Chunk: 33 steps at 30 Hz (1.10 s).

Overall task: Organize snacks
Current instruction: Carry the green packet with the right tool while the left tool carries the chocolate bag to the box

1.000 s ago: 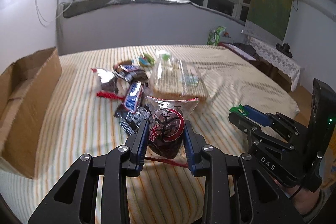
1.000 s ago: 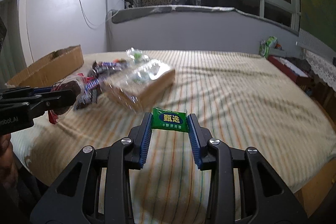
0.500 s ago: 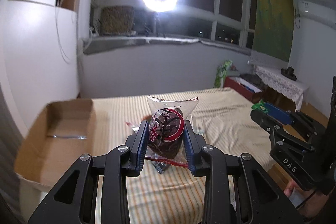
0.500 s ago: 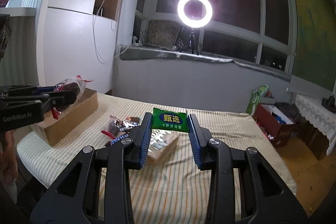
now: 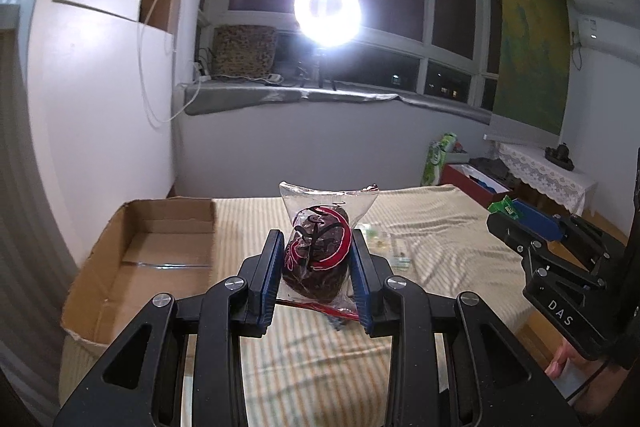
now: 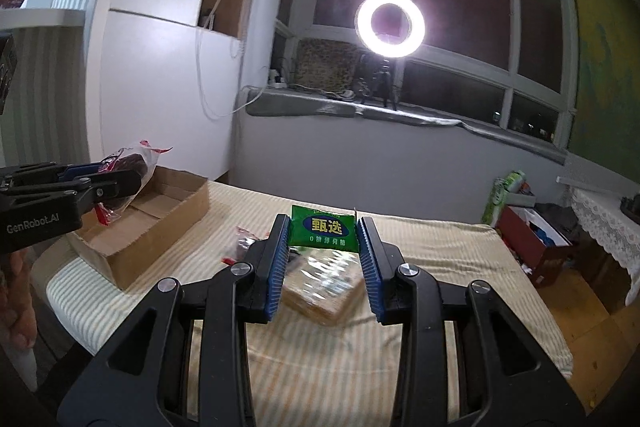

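My left gripper [image 5: 318, 259] is shut on a clear bag with a dark snack and a red swirl [image 5: 318, 251], held above the bed just right of the open cardboard box [image 5: 156, 259]. In the right wrist view the left gripper [image 6: 120, 183] holds that bag [image 6: 128, 167] over the box [image 6: 160, 223]. My right gripper [image 6: 323, 239] is shut on a small green packet [image 6: 324, 233], above a clear-wrapped pack of biscuits [image 6: 324, 291]. The right gripper [image 5: 516, 217] also shows at the right of the left wrist view.
The striped bed cover [image 6: 420, 307] carries a few loose wrappers [image 6: 240, 247] beside the biscuit pack. A red box [image 6: 536, 239] and a lace-covered table [image 6: 604, 223] stand to the right. A ring light [image 6: 390, 25] glares from the windowsill.
Both grippers have risen from the bed with their snacks. The left one has moved left toward the cardboard box, which now lies close below and beside it.
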### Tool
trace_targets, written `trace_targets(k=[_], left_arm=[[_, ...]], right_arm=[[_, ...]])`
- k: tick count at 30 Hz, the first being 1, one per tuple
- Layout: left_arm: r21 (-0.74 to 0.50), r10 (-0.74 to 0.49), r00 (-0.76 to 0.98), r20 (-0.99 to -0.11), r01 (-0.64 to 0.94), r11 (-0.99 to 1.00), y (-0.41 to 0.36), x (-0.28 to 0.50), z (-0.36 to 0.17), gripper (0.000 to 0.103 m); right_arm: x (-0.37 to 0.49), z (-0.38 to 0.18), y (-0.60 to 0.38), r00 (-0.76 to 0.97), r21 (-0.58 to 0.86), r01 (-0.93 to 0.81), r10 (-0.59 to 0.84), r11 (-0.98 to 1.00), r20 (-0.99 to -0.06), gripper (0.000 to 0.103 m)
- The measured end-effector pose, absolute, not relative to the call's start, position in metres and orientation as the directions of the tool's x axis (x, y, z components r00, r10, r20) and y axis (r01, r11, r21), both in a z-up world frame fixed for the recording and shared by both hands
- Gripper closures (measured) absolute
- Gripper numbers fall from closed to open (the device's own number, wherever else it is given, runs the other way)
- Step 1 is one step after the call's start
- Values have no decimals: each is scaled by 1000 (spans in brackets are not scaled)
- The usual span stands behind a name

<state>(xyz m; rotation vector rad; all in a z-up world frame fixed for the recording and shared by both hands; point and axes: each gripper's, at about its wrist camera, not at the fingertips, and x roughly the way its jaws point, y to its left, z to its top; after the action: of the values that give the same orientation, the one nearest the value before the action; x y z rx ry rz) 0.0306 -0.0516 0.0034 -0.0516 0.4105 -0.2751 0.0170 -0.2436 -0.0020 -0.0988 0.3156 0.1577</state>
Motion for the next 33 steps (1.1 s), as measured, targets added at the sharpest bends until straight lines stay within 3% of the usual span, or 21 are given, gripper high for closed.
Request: trace_targets(k=[7, 20, 33], left_arm=[[-123, -203, 902, -381, 169, 978, -2, 30, -4, 73], [-121, 40, 932, -361, -89, 989, 99, 9, 0, 73], [-117, 47, 926, -374, -98, 988, 101, 28, -2, 73]], right_arm=[[35, 5, -173, 918, -113, -276, 226, 955, -327, 68], [47, 16, -52, 841, -125, -505, 456, 854, -290, 67], [72, 4, -43, 825, -105, -519, 465, 848, -320, 67]])
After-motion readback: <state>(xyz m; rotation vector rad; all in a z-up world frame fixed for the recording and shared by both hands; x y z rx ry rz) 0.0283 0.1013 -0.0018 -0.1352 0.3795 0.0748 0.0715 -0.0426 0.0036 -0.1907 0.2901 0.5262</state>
